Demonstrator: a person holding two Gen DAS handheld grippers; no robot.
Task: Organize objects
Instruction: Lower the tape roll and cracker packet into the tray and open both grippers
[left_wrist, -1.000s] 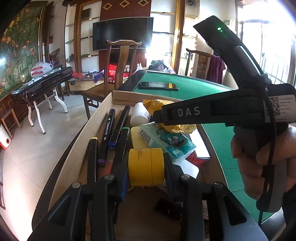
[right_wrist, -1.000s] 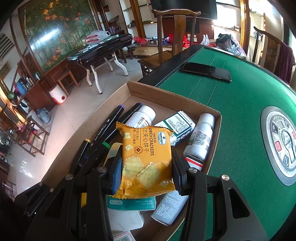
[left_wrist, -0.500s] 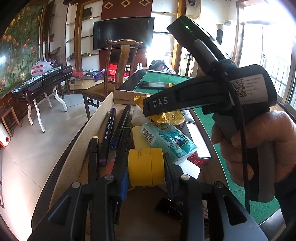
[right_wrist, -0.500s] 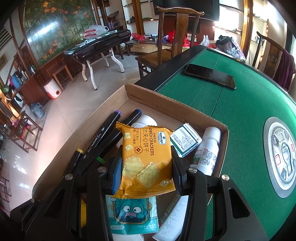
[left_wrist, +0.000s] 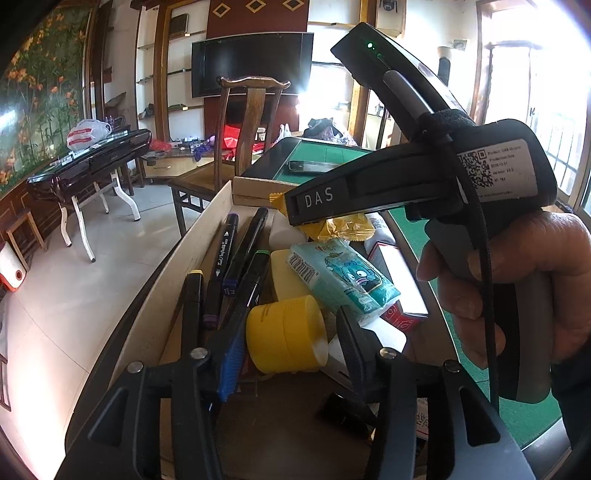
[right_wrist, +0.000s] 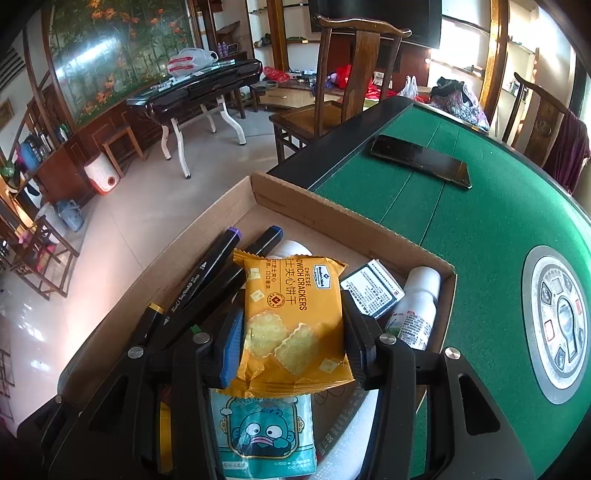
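Bright daylight from blown-out windows at right; glossy floor glare; strong fisheye bending, dark corners.

Home parlour: mahjong table, television

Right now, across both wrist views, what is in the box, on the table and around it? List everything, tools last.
cardboard box: 1, brown, on table edge
green table: 1, felt top
markers: at least 4, black with coloured caps, box's left side
cracker packet: 1, orange, above box, gripped
yellow tape roll: 1, above box, gripped
tissue pack: 1, teal, in box
white bottle: 1, box's right side
small carton: 1, white, beside bottle
phone: 1, black, on felt
wooden chair: 1, behind table
left tool: shut on tape roll
right tool: shut on cracker packet
right hand: holding right tool's handle
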